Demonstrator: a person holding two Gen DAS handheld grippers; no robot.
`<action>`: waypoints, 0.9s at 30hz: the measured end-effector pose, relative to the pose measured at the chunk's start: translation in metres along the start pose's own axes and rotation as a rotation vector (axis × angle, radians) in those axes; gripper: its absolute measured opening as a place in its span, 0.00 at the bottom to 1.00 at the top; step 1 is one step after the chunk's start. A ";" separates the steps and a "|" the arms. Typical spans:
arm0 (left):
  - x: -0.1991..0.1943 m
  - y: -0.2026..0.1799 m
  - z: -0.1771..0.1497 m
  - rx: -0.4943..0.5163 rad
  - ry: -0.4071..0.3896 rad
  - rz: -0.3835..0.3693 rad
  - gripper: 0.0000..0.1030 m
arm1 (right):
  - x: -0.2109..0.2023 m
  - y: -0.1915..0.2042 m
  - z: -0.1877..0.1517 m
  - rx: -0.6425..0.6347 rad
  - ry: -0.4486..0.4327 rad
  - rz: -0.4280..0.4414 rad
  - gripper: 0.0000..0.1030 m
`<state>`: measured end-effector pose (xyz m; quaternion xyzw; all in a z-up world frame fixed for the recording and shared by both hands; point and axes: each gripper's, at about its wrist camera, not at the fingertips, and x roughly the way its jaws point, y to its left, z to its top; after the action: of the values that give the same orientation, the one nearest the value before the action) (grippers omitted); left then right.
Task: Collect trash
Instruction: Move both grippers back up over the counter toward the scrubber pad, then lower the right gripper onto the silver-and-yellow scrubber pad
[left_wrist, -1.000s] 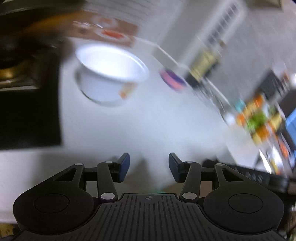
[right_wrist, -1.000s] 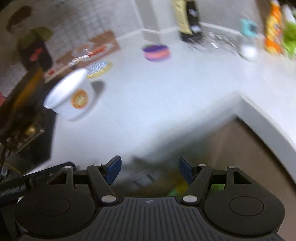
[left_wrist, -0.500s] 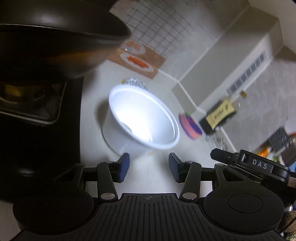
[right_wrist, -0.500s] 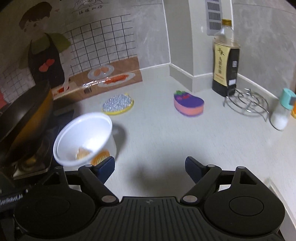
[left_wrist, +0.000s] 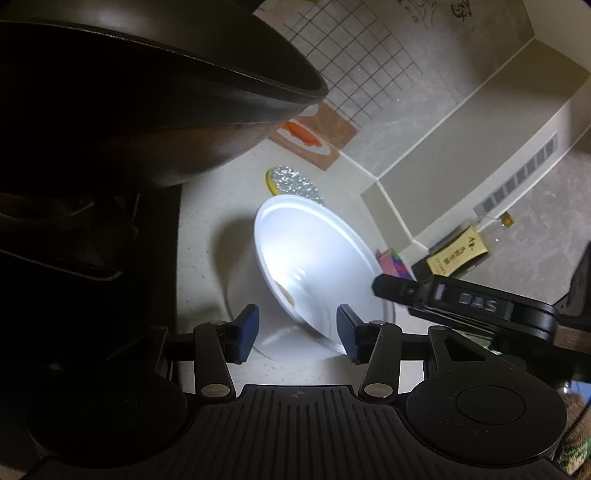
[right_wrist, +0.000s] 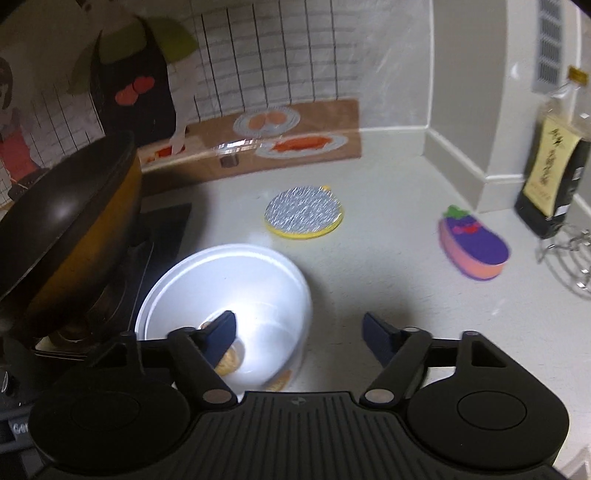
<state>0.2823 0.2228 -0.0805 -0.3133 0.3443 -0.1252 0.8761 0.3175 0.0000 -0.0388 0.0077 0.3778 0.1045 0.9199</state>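
Note:
A white disposable bowl (right_wrist: 240, 288) stands on the pale counter beside the stove, with food scraps (right_wrist: 229, 360) in its bottom. It also shows in the left wrist view (left_wrist: 314, 266), tilted in the picture. My right gripper (right_wrist: 299, 332) is open, its left finger inside the bowl and its right finger outside, so the jaws straddle the near wall. My left gripper (left_wrist: 297, 330) is open and empty, just in front of the bowl's base. The right gripper's finger (left_wrist: 406, 291) shows at the bowl's rim in the left wrist view.
A dark wok (right_wrist: 74, 206) sits on the stove at the left, overhanging the left gripper (left_wrist: 147, 92). A round scouring pad (right_wrist: 303, 214), an eggplant-shaped sponge (right_wrist: 472, 247), a dark sauce bottle (right_wrist: 550, 173) and a wire rack (right_wrist: 572, 258) lie beyond.
Both grippers have moved in toward the bowl. The right gripper's left finger now reaches inside the bowl; half a second ago it was short of the rim.

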 end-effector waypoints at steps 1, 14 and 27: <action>0.000 0.000 0.001 0.005 -0.001 0.003 0.50 | 0.004 0.001 0.000 0.001 0.009 0.000 0.62; -0.006 0.005 0.008 0.102 0.029 -0.044 0.50 | 0.047 0.009 0.092 -0.121 0.013 0.145 0.79; 0.002 0.003 0.009 0.244 0.130 -0.178 0.50 | 0.215 0.022 0.161 -0.220 0.162 0.071 0.78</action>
<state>0.2900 0.2285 -0.0785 -0.2249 0.3533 -0.2631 0.8691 0.5740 0.0746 -0.0709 -0.0883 0.4365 0.1778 0.8775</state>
